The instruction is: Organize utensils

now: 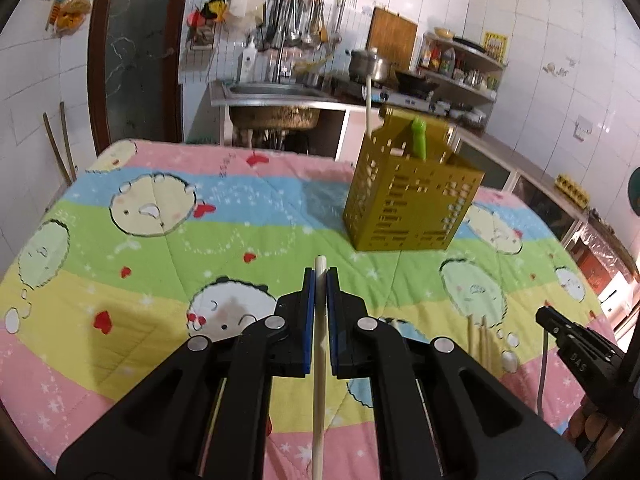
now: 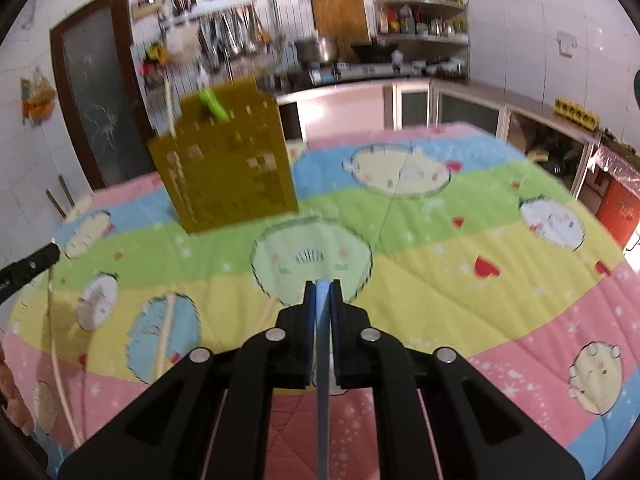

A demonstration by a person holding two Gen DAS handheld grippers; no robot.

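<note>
In the left wrist view my left gripper [image 1: 321, 276] is shut on a cream chopstick [image 1: 319, 360] that runs lengthwise between the blue pads, above the patterned quilt [image 1: 160, 248]. Ahead and to the right stands the olive slotted utensil holder [image 1: 408, 200], upright, holding a green utensil [image 1: 419, 136] and a pale chopstick [image 1: 368, 104]. In the right wrist view my right gripper [image 2: 322, 286] is shut on a thin blue utensil [image 2: 322, 380]. There the holder [image 2: 228, 168] is at the far left, blurred. Loose chopsticks [image 1: 482, 344] lie on the quilt between the two grippers.
The quilt covers the whole table [image 2: 480, 280]. Behind it are a steel sink [image 1: 276, 92], a stove with pots [image 1: 372, 66], shelves with bottles [image 2: 420, 24] and low cupboards [image 2: 460, 108] along the right wall. A dark door [image 2: 96, 92] is at the left.
</note>
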